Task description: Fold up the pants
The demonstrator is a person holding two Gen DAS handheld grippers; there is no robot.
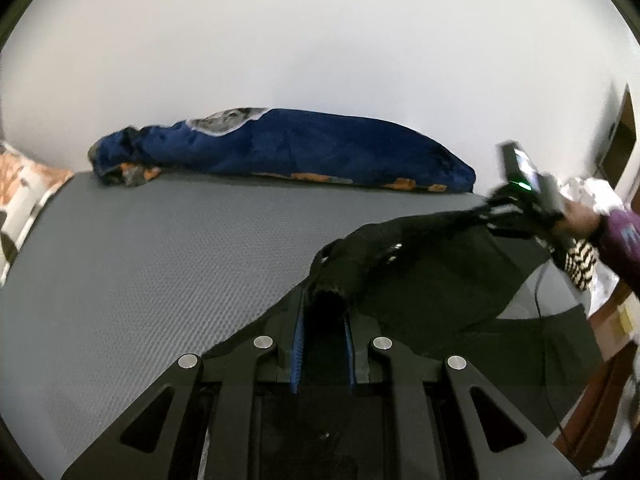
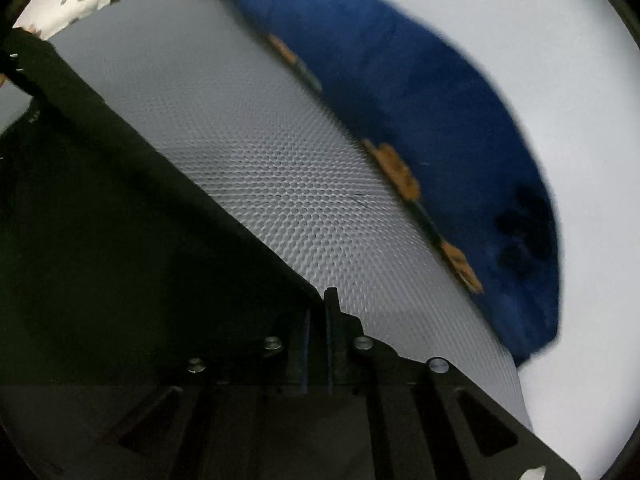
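The right gripper [image 2: 317, 320] has its black fingers pressed together on the edge of the black fabric pants [image 2: 120, 220], above a grey honeycomb-textured mattress [image 2: 300, 184]. A rolled dark-blue plush blanket [image 2: 440, 120] lies along the white wall [image 2: 580, 80].

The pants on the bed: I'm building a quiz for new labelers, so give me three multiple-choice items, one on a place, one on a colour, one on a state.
1. Where does the rolled blanket lie?
A. Along the wall
B. On the floor
C. Over the pants

2. What colour are the pants?
A. White
B. Red
C. Black

3. What is the left gripper doing?
A. Open, holding nothing
B. Shut on the pants
C. Out of view

Answers:
A, the blanket lies where mattress meets wall.
C, the pants look black.
B, the left gripper has cloth between its fingers.
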